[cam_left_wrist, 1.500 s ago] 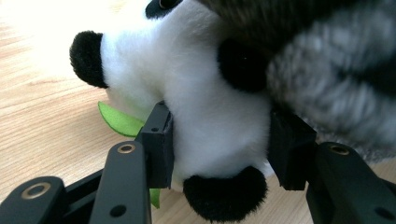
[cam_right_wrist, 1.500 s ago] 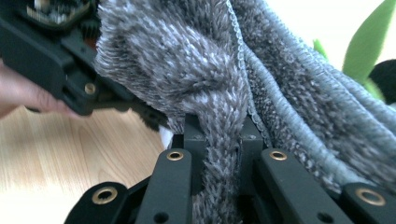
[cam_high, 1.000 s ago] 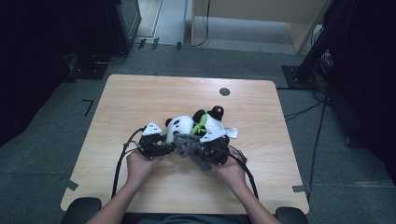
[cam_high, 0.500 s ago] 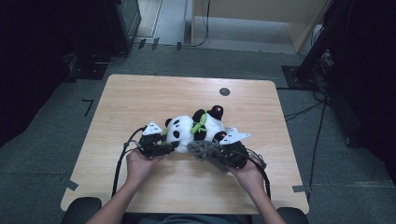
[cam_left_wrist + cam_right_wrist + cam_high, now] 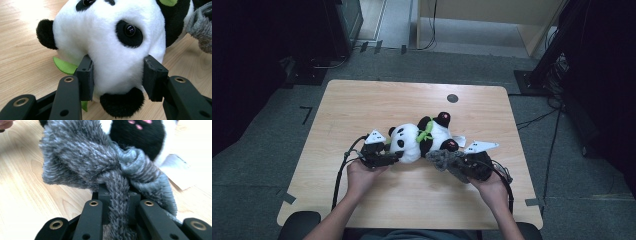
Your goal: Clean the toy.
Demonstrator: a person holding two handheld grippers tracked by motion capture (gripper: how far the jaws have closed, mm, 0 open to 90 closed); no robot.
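Observation:
A black-and-white plush panda (image 5: pixel 419 137) lies on its back in the middle of the wooden table (image 5: pixel 362 100). My left gripper (image 5: pixel 391 159) is shut on the panda's head (image 5: pixel 110 45), one pad pressing each side of the white face. My right gripper (image 5: pixel 451 165) is shut on a fuzzy grey cloth (image 5: pixel 443 159), just right of the panda's foot. In the right gripper view the grey cloth (image 5: pixel 100 165) bunches up above the jaws, a strand pinched between them, with the panda's black foot (image 5: pixel 140 135) behind it.
A white tag (image 5: pixel 459 140) sticks out beside the panda's leg. A small dark round hole (image 5: pixel 452 98) sits near the table's far edge. A green felt leaf (image 5: pixel 63 66) pokes out under the panda's head. Cables trail from both grippers toward the near edge.
My right gripper has moved to the right along the table, pulling the grey cloth away from the panda's head toward its feet. The left gripper has stayed on the head.

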